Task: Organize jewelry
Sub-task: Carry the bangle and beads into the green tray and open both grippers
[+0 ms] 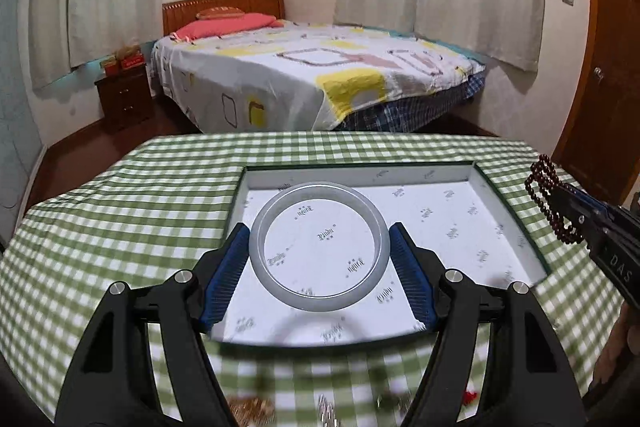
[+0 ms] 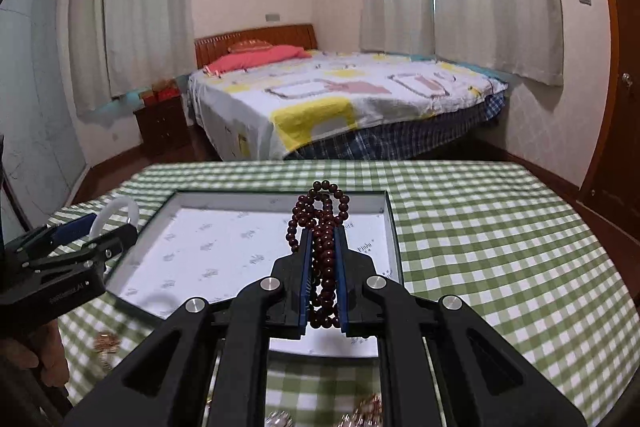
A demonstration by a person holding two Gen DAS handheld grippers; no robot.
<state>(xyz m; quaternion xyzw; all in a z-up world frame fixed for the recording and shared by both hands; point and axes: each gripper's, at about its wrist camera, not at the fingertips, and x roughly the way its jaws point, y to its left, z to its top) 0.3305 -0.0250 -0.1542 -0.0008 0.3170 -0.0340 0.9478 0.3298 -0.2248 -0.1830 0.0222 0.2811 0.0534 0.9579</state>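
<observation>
My left gripper (image 1: 319, 239) is shut on a pale grey-white bangle (image 1: 260, 227), its blue pads pressing both sides, and holds it above the white-lined shallow box (image 1: 516, 227). The bangle also shows in the right wrist view (image 2: 116, 207) at the left. My right gripper (image 2: 323, 233) is shut on a bundle of dark red bead strands (image 2: 325, 247), with loops sticking out past the fingertips, above the near right part of the box (image 2: 394, 227). The beads also show in the left wrist view (image 1: 548, 199) at the right edge.
The box lies on a table with a green checked cloth (image 1: 120, 211). Blurred gold and silver jewelry (image 2: 106, 343) lies on the cloth near the front edge. A bed (image 1: 312, 75) and a nightstand (image 1: 126, 99) stand beyond the table.
</observation>
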